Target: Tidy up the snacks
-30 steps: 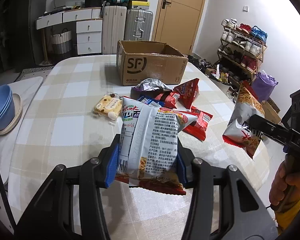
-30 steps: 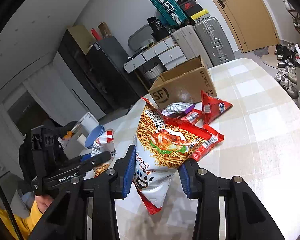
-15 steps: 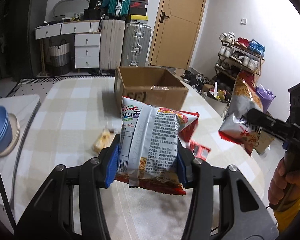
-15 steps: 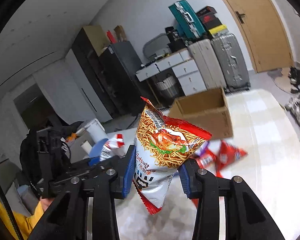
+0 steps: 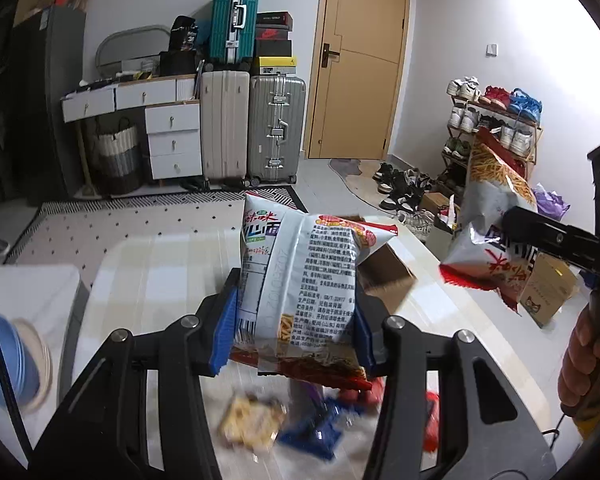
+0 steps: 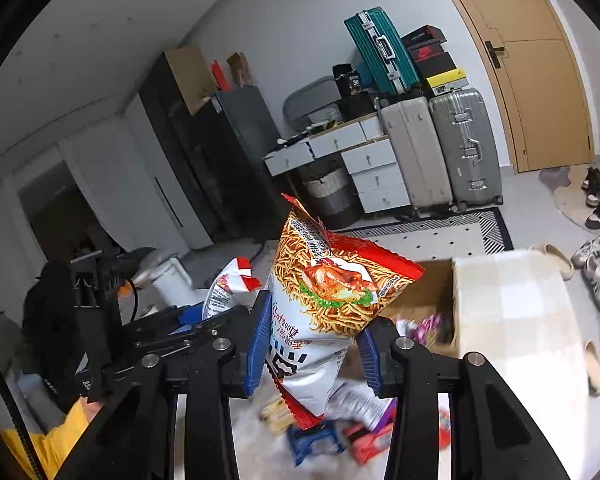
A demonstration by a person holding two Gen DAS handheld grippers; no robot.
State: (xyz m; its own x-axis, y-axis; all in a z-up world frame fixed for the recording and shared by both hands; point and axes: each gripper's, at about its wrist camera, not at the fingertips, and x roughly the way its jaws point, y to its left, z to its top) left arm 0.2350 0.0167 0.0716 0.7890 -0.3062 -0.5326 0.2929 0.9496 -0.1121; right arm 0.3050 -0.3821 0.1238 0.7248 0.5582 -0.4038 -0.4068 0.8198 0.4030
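Above the table [image 5: 148, 264], near the open cardboard box [image 6: 428, 292], each claw is clamped on a puffy, light, crushable noodle-snack bag; left gripper [image 5: 294, 334] pinches the white bag [image 5: 300, 280] low; right gripper [image 6: 312, 346] squeezes the chicken-print bag [image 6: 324, 292] at its slippery lower half.

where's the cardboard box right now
In the left wrist view the cardboard box sits on the table just behind the noodle snack bag clamped in the left gripper, mostly hidden by that bag, with only its right part showing.
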